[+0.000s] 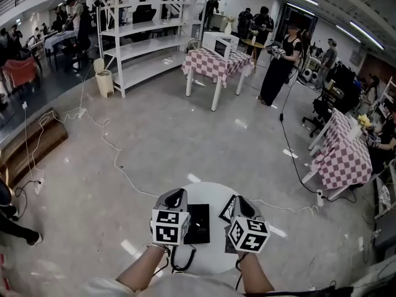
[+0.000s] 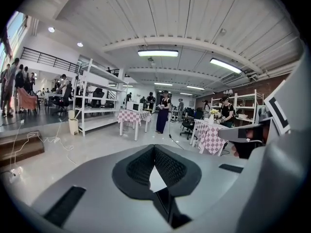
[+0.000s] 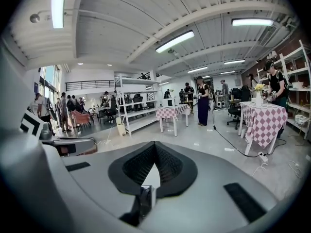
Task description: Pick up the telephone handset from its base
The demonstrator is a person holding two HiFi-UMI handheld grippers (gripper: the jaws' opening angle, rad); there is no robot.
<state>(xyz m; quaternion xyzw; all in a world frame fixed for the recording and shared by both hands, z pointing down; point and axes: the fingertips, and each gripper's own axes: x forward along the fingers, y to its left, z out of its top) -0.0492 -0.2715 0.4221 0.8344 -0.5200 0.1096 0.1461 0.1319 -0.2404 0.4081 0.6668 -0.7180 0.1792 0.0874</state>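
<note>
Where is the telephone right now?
In the head view, the black telephone sits on the round white table at the bottom middle, between the left hand-held gripper and the right hand-held gripper.

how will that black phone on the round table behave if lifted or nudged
The phone looks like smooth hard dark plastic: probably stiff, maybe slippery. It lies flat on the table, so unlikely to roll or tip. The dark cord looped at the near edge, if the phone's, is floppy and may tug back.
</note>
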